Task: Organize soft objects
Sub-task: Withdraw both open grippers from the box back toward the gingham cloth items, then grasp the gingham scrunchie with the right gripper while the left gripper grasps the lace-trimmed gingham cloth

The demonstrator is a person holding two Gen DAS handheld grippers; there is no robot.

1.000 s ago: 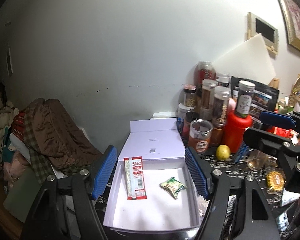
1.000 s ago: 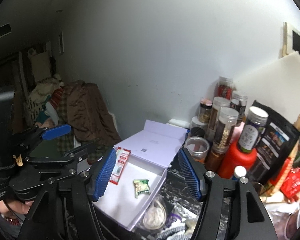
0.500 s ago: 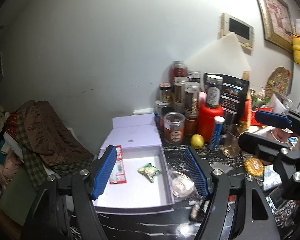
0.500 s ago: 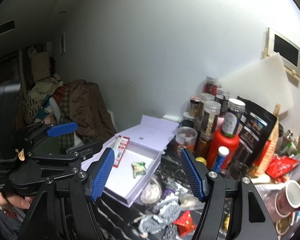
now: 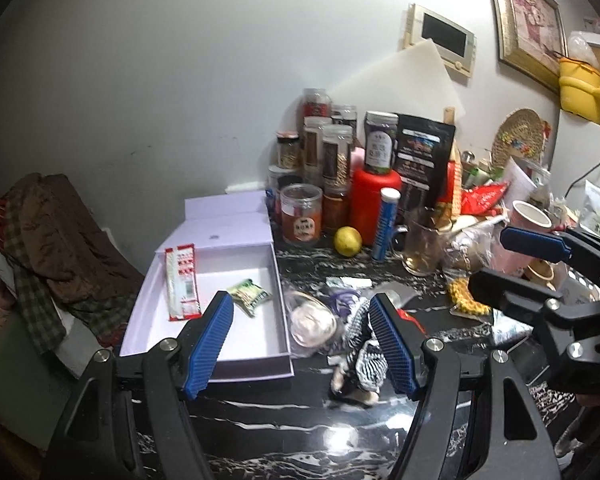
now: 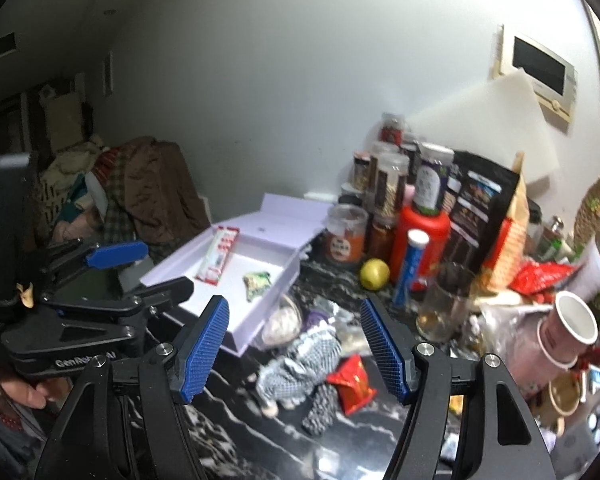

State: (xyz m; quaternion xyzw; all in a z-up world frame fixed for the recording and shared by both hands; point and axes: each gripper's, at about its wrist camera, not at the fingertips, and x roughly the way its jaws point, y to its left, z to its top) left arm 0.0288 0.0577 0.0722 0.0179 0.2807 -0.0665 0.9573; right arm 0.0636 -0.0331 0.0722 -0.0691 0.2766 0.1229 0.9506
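Both tools are empty with jaws spread: the left tool [image 5: 302, 340] hangs over the near edge of the white box [image 5: 278, 280], and the right tool [image 6: 294, 350] is above the checkered cloth [image 6: 300, 360], not touching it. Two packets are already in the box, a long red-and-white sachet [image 5: 182, 282] and a small green one [image 5: 249, 295]. Still loose on the black counter [image 5: 300, 420]: that cloth, a red snack packet [image 6: 352, 384] and a clear bag [image 5: 312, 320]. I'd call it early days.

Two packets [image 5: 248, 296] in box [image 5: 278, 280]
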